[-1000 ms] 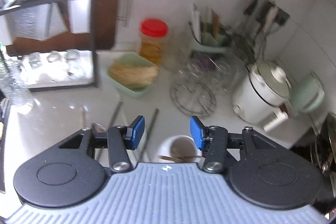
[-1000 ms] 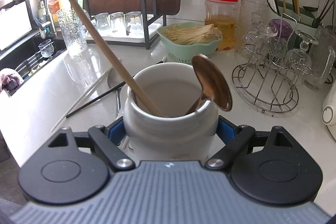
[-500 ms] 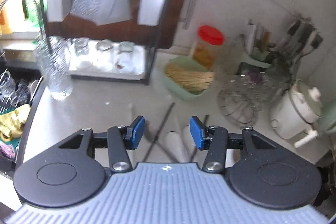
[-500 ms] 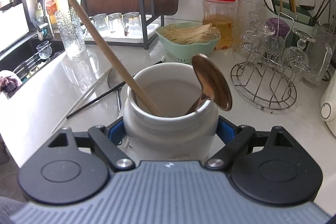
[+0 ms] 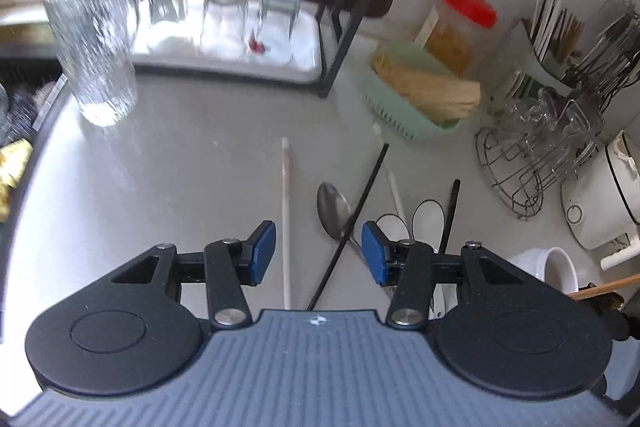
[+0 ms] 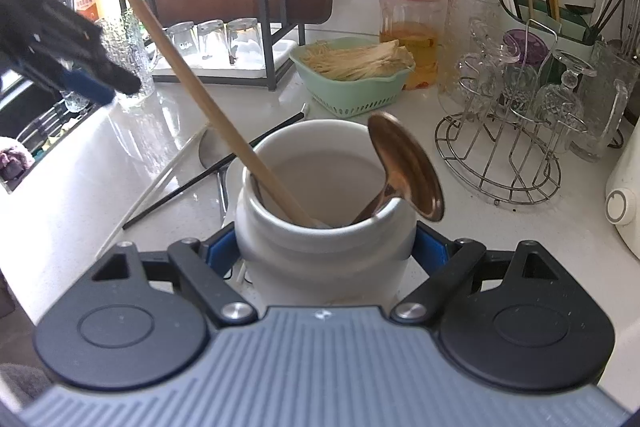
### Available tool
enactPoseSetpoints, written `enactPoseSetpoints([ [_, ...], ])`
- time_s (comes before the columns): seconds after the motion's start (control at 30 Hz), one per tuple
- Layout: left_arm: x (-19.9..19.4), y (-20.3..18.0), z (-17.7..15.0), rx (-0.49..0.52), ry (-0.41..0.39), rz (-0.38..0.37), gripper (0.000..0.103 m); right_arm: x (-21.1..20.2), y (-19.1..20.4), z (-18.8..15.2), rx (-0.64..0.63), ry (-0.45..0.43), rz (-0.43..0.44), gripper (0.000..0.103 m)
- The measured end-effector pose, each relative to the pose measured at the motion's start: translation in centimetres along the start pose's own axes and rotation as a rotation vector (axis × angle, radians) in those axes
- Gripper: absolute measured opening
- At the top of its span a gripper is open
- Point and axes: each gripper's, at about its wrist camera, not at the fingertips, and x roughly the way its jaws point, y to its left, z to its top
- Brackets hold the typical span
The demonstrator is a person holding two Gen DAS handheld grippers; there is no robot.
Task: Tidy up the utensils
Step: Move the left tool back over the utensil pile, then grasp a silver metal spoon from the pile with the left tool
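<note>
The left gripper (image 5: 319, 253) has come down low over the counter (image 5: 180, 167), and its jaws are apart with nothing in them. A second ago it was much higher up. Now a white chopstick (image 5: 285, 223), a black chopstick (image 5: 352, 223) and a spoon (image 5: 333, 211) lie right under it, so a pick-up looks close. The right gripper (image 6: 324, 259) has not moved and squeezes the white jar (image 6: 320, 247), where a wooden stick (image 6: 192, 79) and a copper spoon (image 6: 404, 167) already stand.
</note>
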Motion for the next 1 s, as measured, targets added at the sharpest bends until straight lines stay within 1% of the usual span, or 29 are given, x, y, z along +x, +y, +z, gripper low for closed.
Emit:
enactPoseSetpoints([
  [0.13, 2.7, 0.8, 0.4, -0.023, 0.019, -0.062, 0.050, 0.2, 0.0, 0.2, 0.001, 0.004, -0.003, 0.091],
  [0.2, 4.1, 1.1, 0.8, -0.033, 0.035, -0.096, 0.039, 0.1, 0.0, 0.1, 0.002, 0.004, -0.003, 0.091],
  [0.27, 5.5, 1.5, 1.2, -0.038, 0.046, -0.132, 0.037, 0.1, 0.0, 0.1, 0.004, 0.002, -0.004, 0.091],
  [0.3, 6.2, 1.6, 1.4, -0.032, 0.050, -0.142, 0.034, 0.1, 0.0, 0.0, 0.008, 0.003, -0.004, 0.091],
  [0.43, 8.5, 1.8, 2.2, -0.003, 0.062, -0.171, 0.031, 0.1, 0.0, 0.2, 0.006, 0.008, -0.005, 0.091],
  [0.53, 9.8, 1.6, 2.6, 0.021, 0.075, -0.182, 0.029, 0.2, 0.0, 0.3, 0.010, 0.014, -0.008, 0.091],
  [0.63, 10.8, 1.5, 2.9, 0.063, 0.090, -0.172, 0.029, 0.5, -0.2, 0.5, 0.015, 0.013, -0.008, 0.091],
  [0.73, 11.4, 1.8, 3.0, 0.069, 0.109, -0.196, 0.028, 0.8, -0.4, 0.7, 0.020, 0.013, -0.016, 0.091],
  [0.9, 12.2, 2.0, 3.4, 0.056, 0.119, -0.201, 0.028, 1.1, -0.6, 0.9, 0.026, 0.011, -0.021, 0.091],
  [1.0, 12.6, 2.1, 3.4, 0.054, 0.122, -0.191, 0.028, 1.2, -0.7, 0.9, 0.025, 0.006, -0.018, 0.091],
])
